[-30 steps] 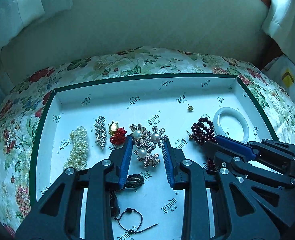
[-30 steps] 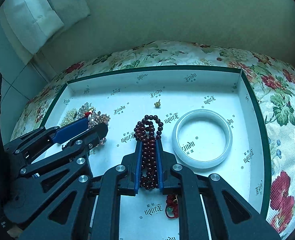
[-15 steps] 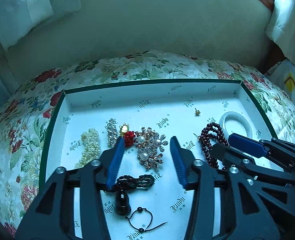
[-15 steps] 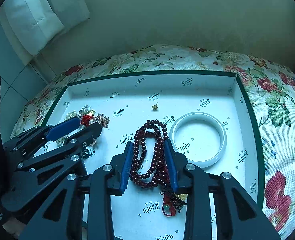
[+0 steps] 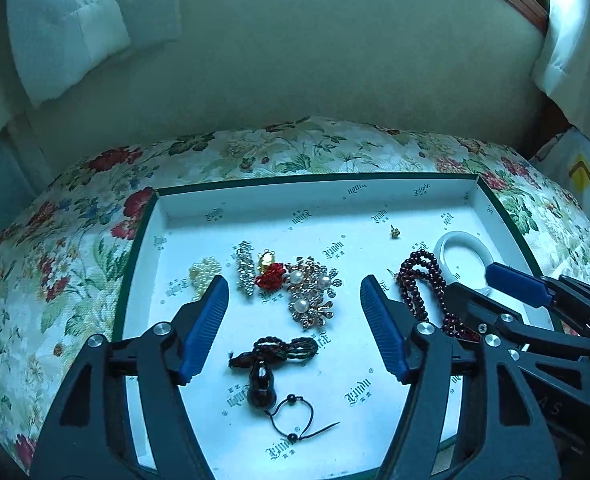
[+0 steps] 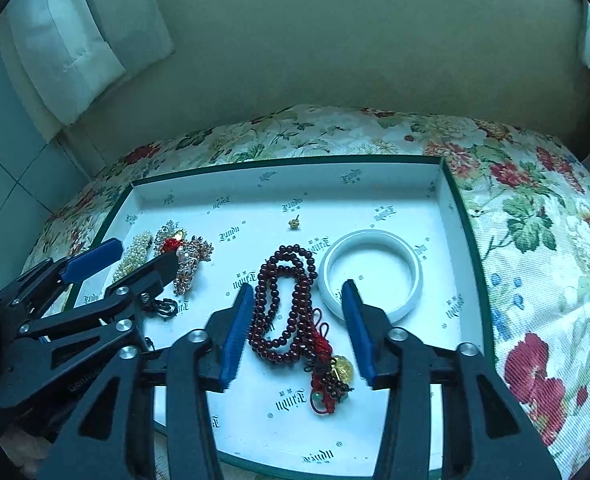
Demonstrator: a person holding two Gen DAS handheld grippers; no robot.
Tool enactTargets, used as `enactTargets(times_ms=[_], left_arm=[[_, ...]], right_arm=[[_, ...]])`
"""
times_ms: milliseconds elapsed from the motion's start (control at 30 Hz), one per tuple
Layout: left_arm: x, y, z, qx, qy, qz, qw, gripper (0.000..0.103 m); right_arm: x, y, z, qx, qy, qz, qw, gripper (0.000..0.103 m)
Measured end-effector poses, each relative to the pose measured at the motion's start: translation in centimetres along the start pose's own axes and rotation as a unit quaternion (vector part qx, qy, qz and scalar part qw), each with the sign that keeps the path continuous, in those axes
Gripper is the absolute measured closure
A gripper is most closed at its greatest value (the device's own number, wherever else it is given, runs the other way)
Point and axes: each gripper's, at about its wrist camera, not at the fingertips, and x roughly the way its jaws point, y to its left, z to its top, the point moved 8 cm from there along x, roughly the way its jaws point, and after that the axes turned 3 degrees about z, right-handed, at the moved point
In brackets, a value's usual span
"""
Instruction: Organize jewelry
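A white tray [image 5: 255, 208] with a green rim lies on a flowered cushion and holds the jewelry. My left gripper [image 5: 295, 292] hovers above a pearl-and-rhinestone brooch [image 5: 311, 294], its jaws opening and touching nothing. A dark pendant on a cord [image 5: 261, 384] lies nearer me. My right gripper [image 6: 297, 294] hangs over the dark red bead necklace [image 6: 287, 304] with its gold charm; its jaws are opening and the beads lie free between them. A white bangle [image 6: 371, 276] rests just right of the beads. Pearls [image 6: 135, 254] lie at the left.
A small gold earring [image 6: 293, 223] sits alone towards the tray's back wall [image 6: 295, 178]. A rhinestone clip [image 5: 245, 266] and a red flower piece [image 5: 271, 276] lie beside the brooch. The flowered cushion [image 6: 535, 240] surrounds the tray, with a wall behind.
Both grippers have let go and spread their jaws: the left released the brooch, the right released the red beads. Both have drawn back and risen, so more of the tray shows.
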Motion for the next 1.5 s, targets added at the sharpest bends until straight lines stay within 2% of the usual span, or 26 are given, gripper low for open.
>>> enactTargets(times_ms=[267,567,1033,1267,1500], left_arm=[[-3.5,1.1,-1.2,-0.013,-0.013,0.03,0.9994,0.017],[-8.3,1.9,-2.2,-0.024,-0.035,0.044,0.9981,0.012],[-15.9,2.5,-2.8,-0.034,-0.075,0.055,0.9951,0.011],[-21.0,3.0,-3.2,-0.044,-0.105,0.058,0.9918,0.007],[-25.7,2.8,-4.1,-0.031,-0.131,0.063,0.9889,0.006]], right_arm=[[-2.9,-0.1,-1.0,0.001,-0.021,-0.027,0.999,0.037],[-6.7,1.2,-2.1,-0.005,-0.043,-0.029,0.999,0.035],[-14.1,3.7,-2.8,-0.031,-0.095,-0.027,0.995,0.033],[-19.5,5.5,-3.4,-0.053,-0.138,-0.033,0.988,0.029],[-24.4,6.6,-4.1,-0.059,-0.177,-0.035,0.982,0.027]])
